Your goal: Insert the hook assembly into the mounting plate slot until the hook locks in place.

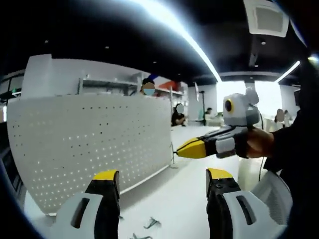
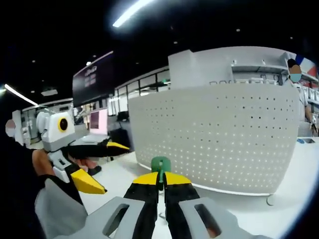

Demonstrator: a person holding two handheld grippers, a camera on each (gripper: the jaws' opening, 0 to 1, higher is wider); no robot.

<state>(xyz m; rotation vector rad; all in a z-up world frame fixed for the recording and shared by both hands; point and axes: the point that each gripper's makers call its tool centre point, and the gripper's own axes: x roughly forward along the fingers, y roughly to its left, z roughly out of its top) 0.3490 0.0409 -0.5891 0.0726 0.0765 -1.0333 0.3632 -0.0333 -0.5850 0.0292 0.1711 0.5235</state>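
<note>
Pinched between the yellow-tipped fingers of the right gripper (image 2: 160, 185), closest to the lens in the right gripper view, is the hook assembly (image 2: 160, 167), a small piece with a rounded green top that stands just above the fingertips. Those fingers are pressed together on it, with only a thin dark seam between them. Beyond the hook assembly stands the mounting plate (image 2: 219, 137), a wide white perforated panel covered in rows of small holes, upright on the white tabletop (image 2: 294, 196) and apart from the hook. In the left gripper view the same mounting plate (image 1: 89, 144) takes up the left and centre, and the right gripper (image 1: 192, 148) reaches in from the right, held in a person's hand (image 1: 259, 143), its yellow tip near the plate's right edge. The left gripper (image 1: 162, 181) rises from the bottom of its own view with its fingers spread wide and nothing between them. A few small dark pieces (image 1: 149, 224) lie on the tabletop (image 1: 179, 194) between those fingers; what they are cannot be told. In the right gripper view the left gripper (image 2: 102, 167) appears at the left, its fingers spread. Farther back are ceiling light strips (image 1: 184, 37), shelving and seated people.
</note>
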